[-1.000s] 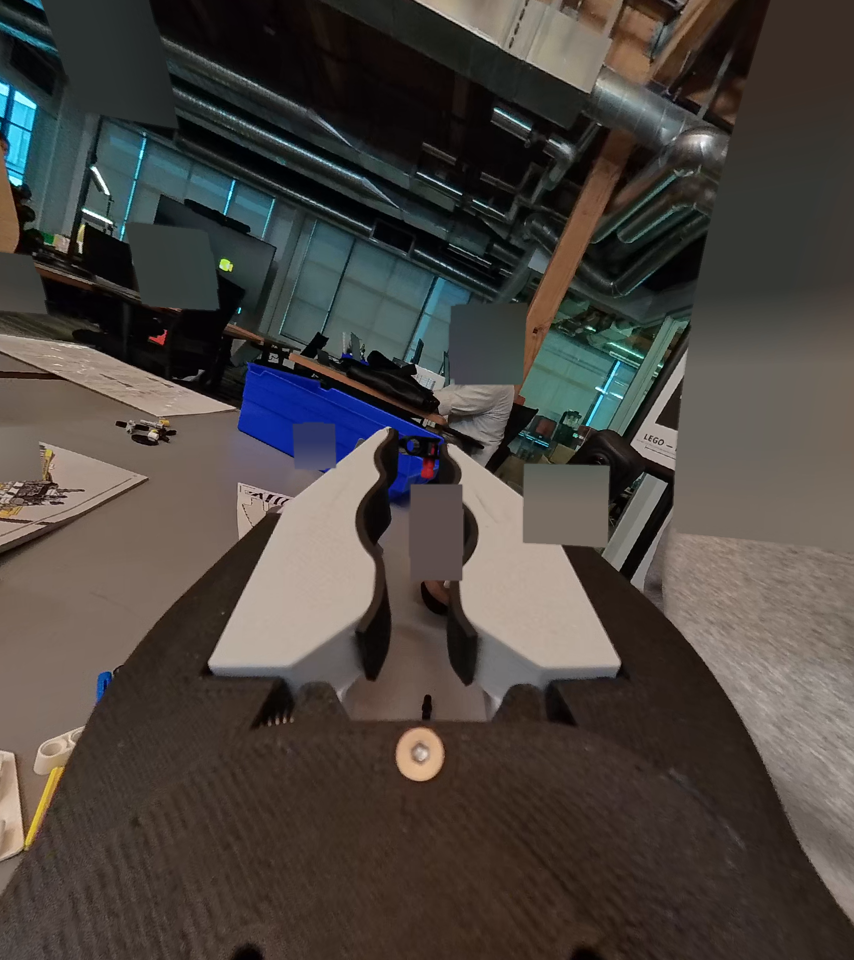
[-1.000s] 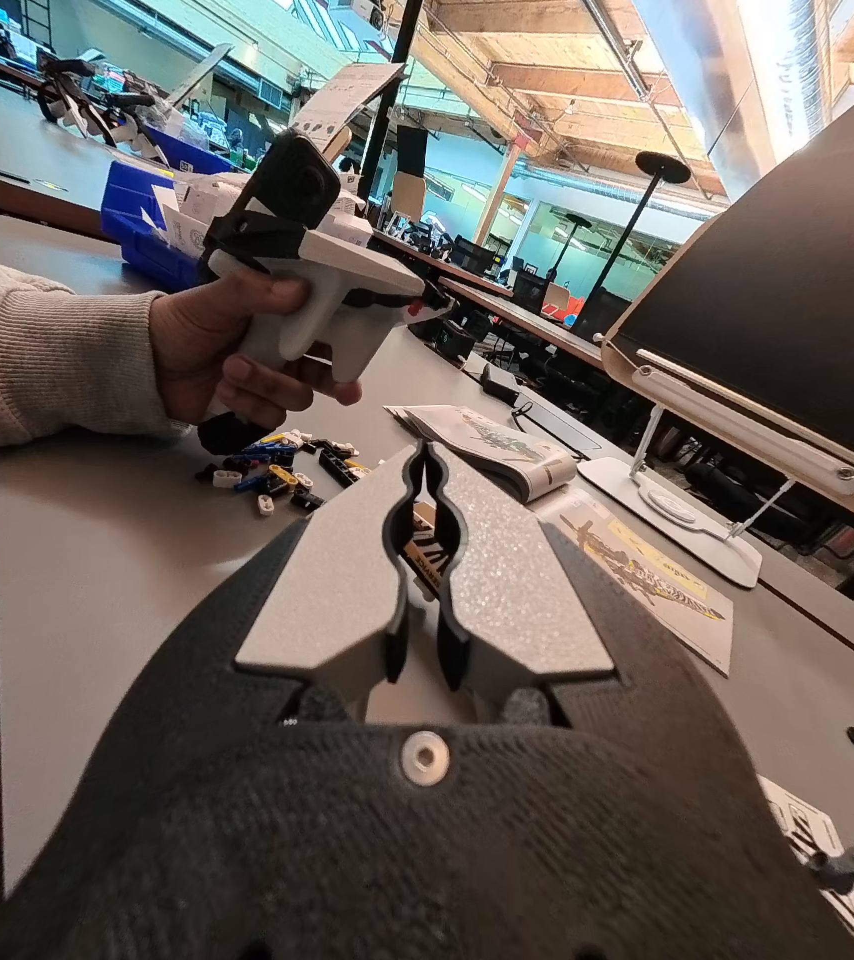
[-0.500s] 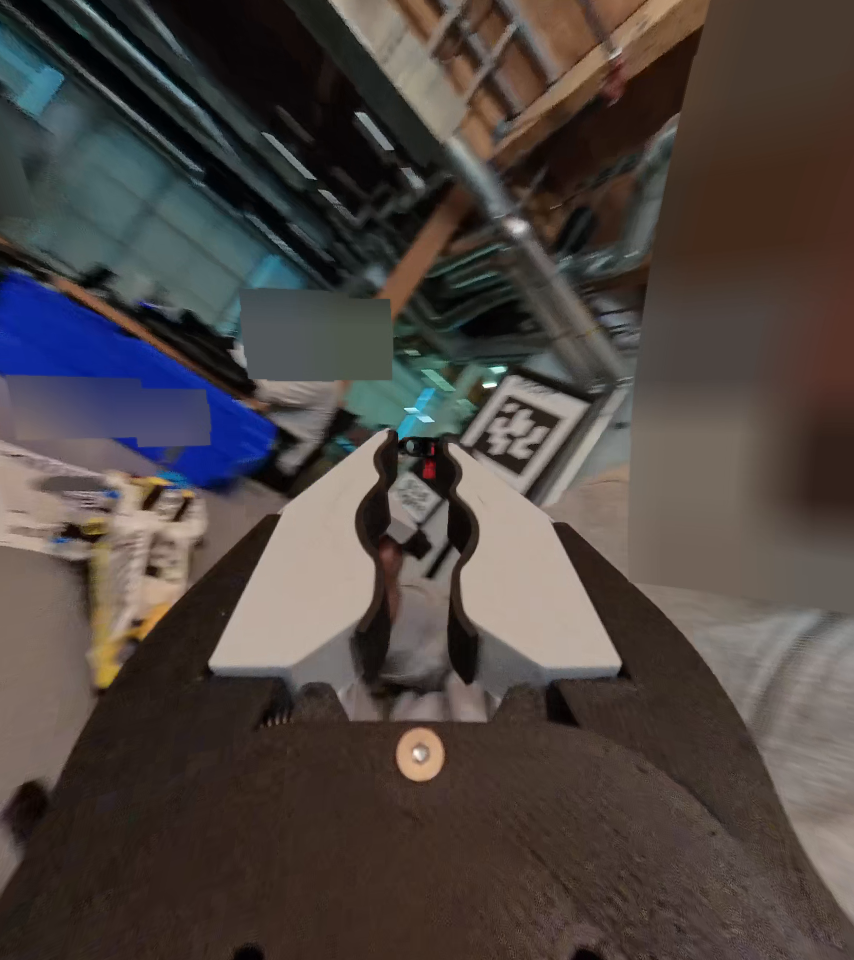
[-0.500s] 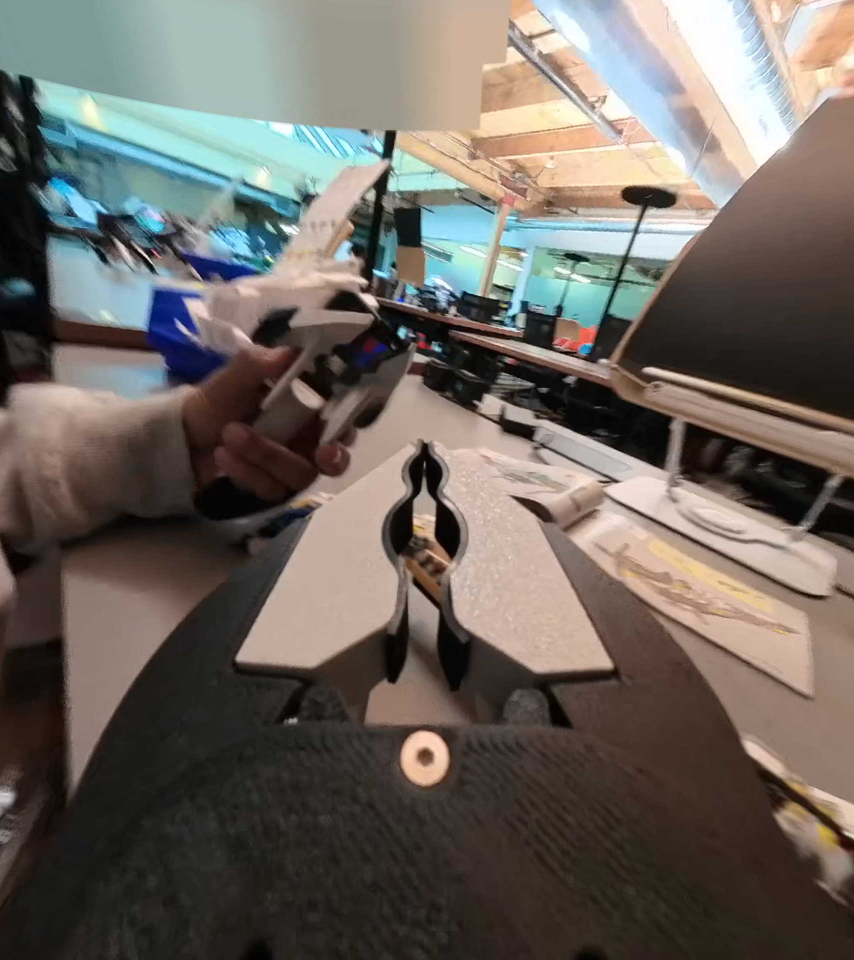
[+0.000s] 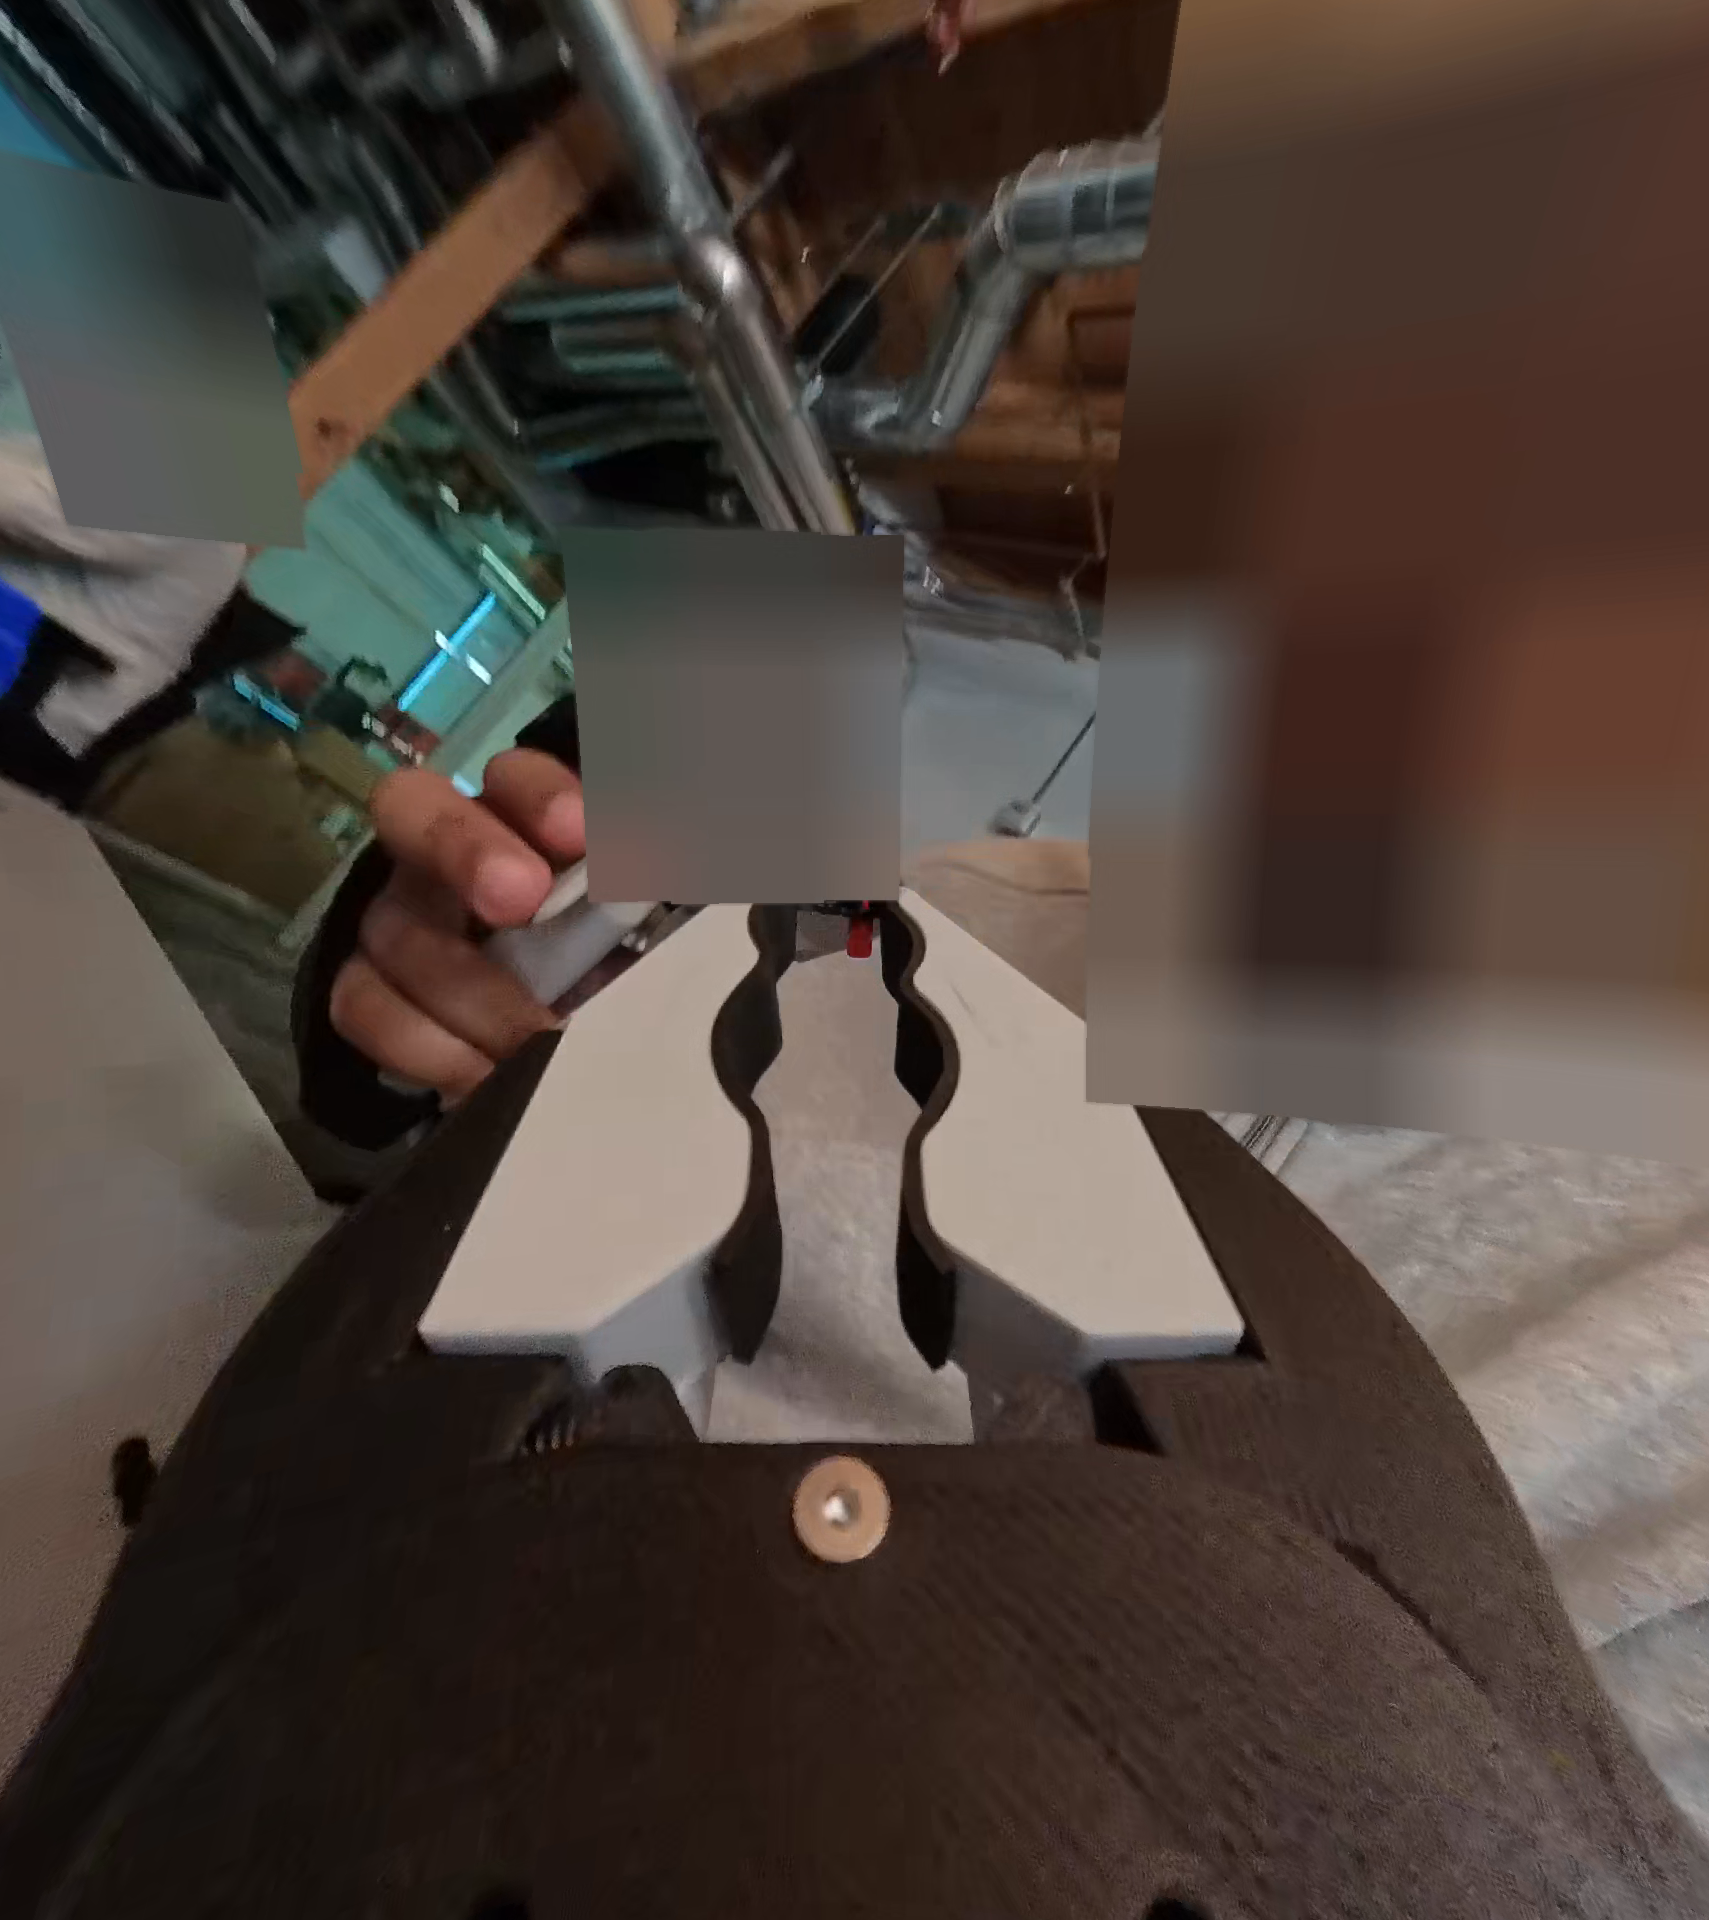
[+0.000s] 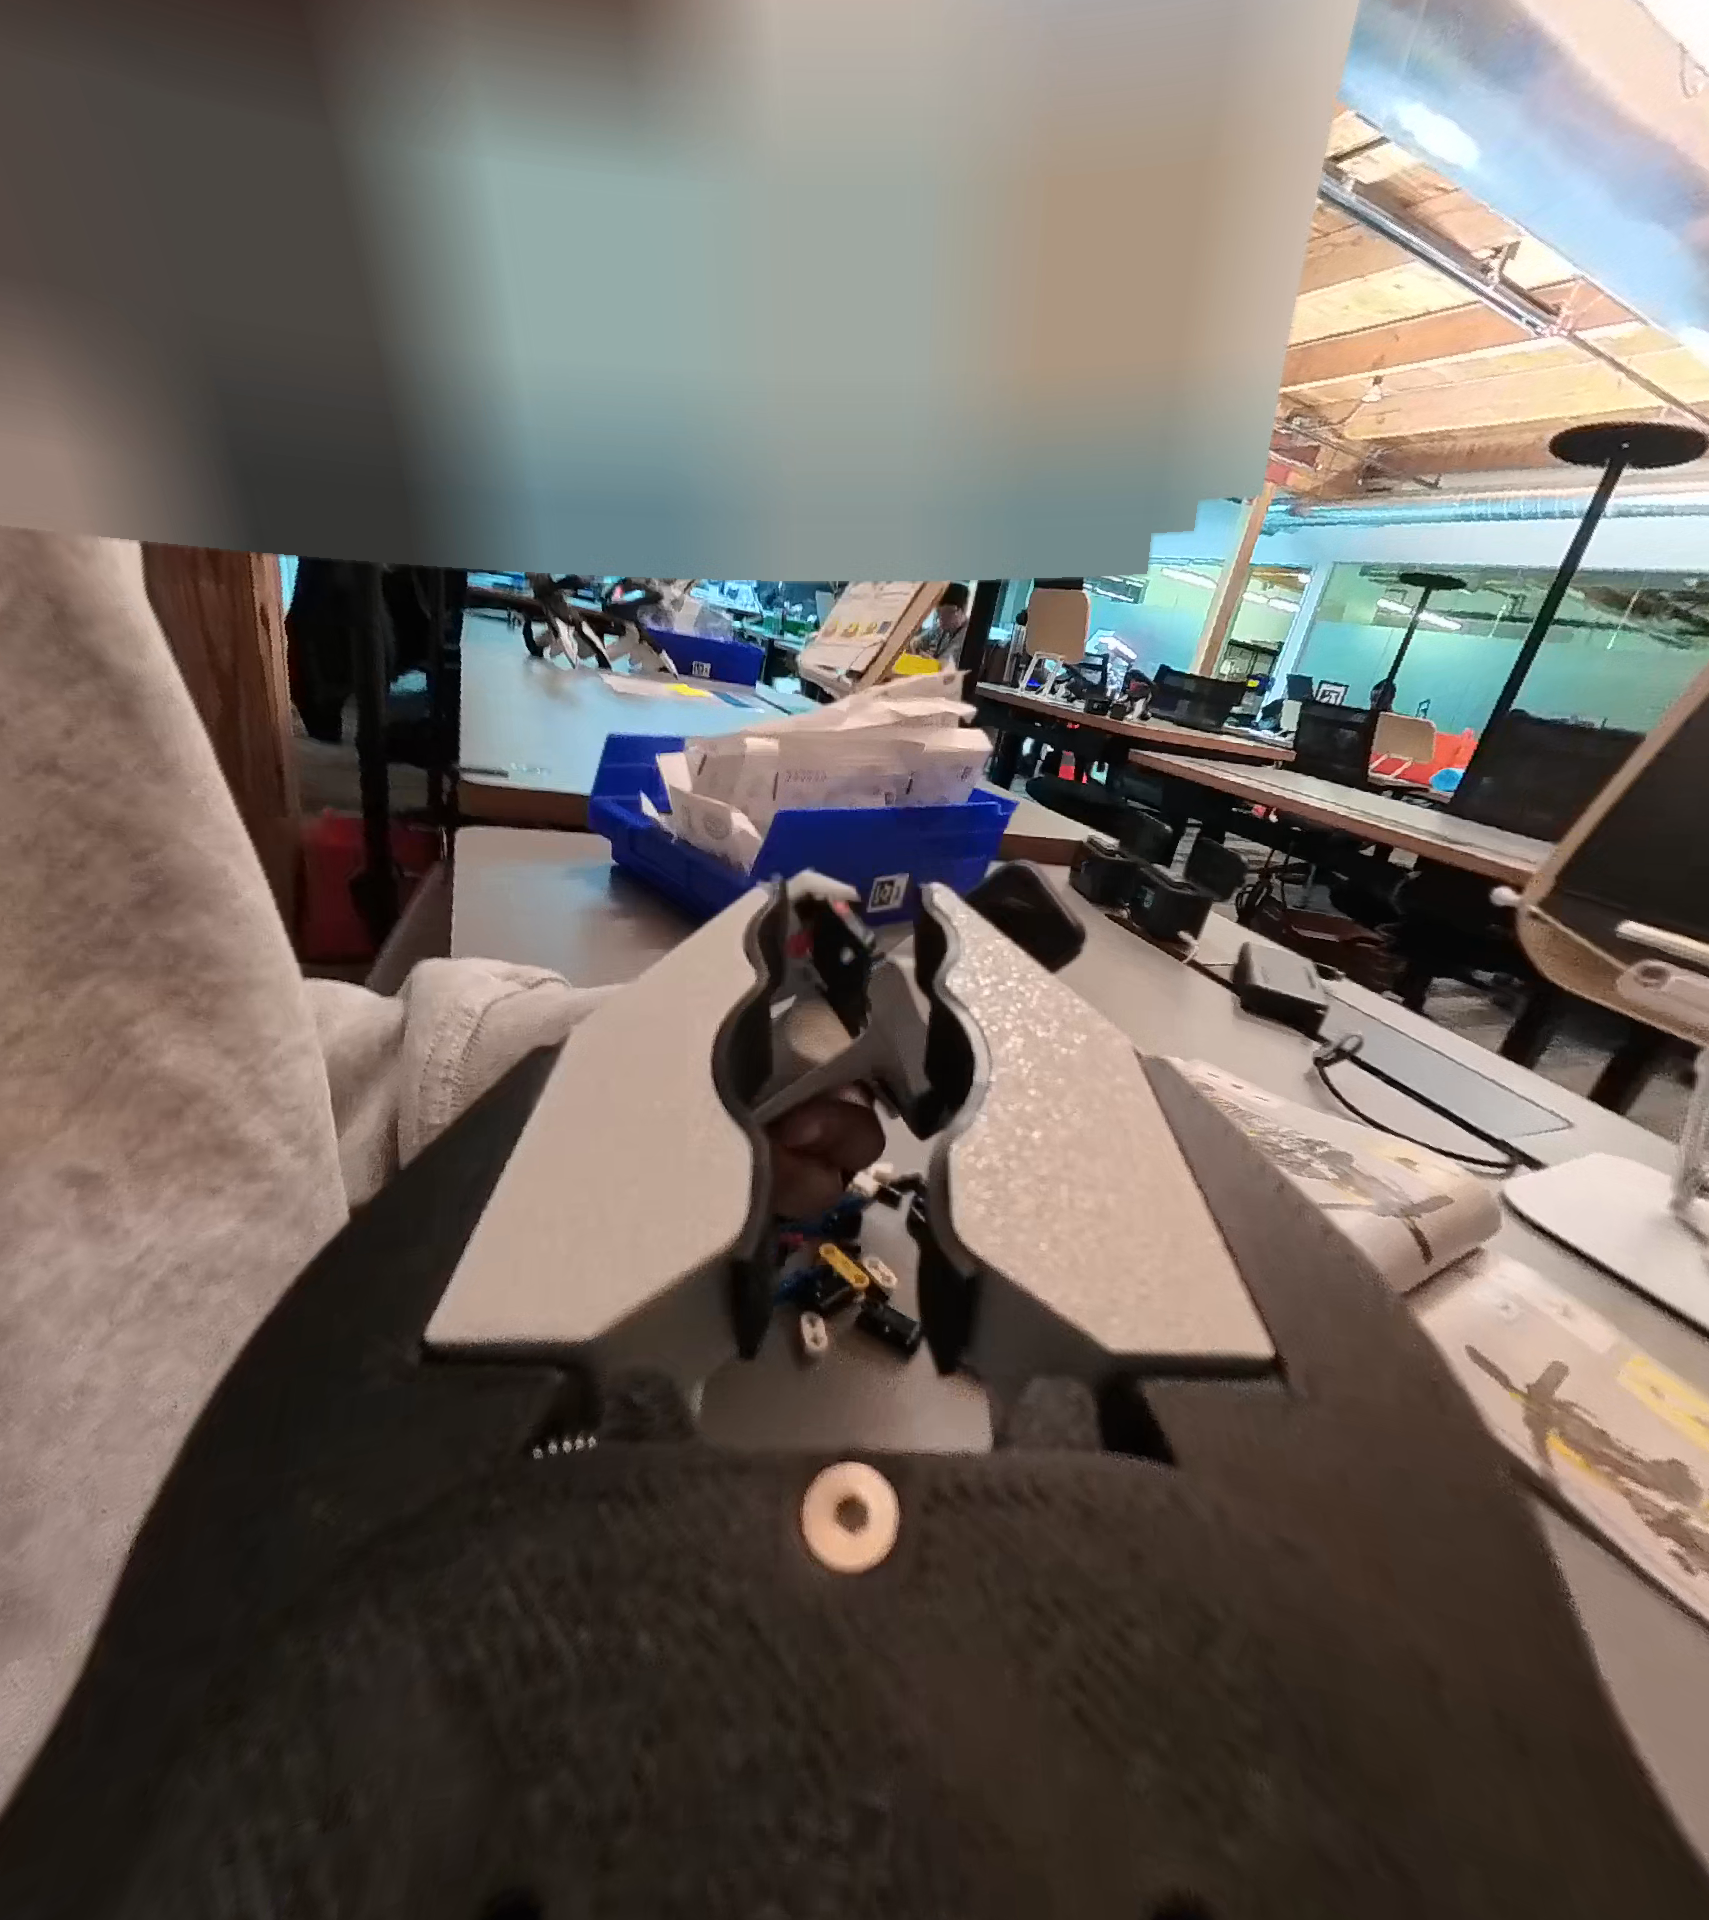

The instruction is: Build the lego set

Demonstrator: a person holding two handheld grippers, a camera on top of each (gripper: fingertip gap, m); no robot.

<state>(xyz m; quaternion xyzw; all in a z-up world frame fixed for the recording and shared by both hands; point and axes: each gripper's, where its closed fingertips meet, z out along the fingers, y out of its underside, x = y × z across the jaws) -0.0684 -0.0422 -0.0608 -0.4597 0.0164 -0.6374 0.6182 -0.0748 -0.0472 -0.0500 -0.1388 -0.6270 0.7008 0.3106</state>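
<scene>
My left gripper [image 5: 824, 920] is shut on a small black and red lego piece [image 5: 855, 930] at its tips, held up in the air. My right gripper [image 6: 852, 899] is open, its two fingers spread apart. In the right wrist view the left gripper's grey fingers [image 6: 824, 1055] point toward me between my right fingers, with the lego piece [image 6: 839, 951] at their tip, apart from both pads. In the left wrist view a hand [image 5: 455, 935] holds the right gripper's white handle; the rest of that gripper is hidden.
A pile of small loose lego parts [image 6: 839, 1278] lies on the grey table below the grippers. A blue bin [image 6: 798, 842] with white bags stands behind. An instruction booklet [image 6: 1349, 1174], a printed sheet [image 6: 1660, 1475] and a tablet stand [image 6: 1660, 1236] lie right. A grey sleeve [image 6: 81, 1039] fills the left.
Both grippers have swung to face each other. The right gripper has gone from shut to open. The left gripper still holds the piece, which now sits between the right fingers.
</scene>
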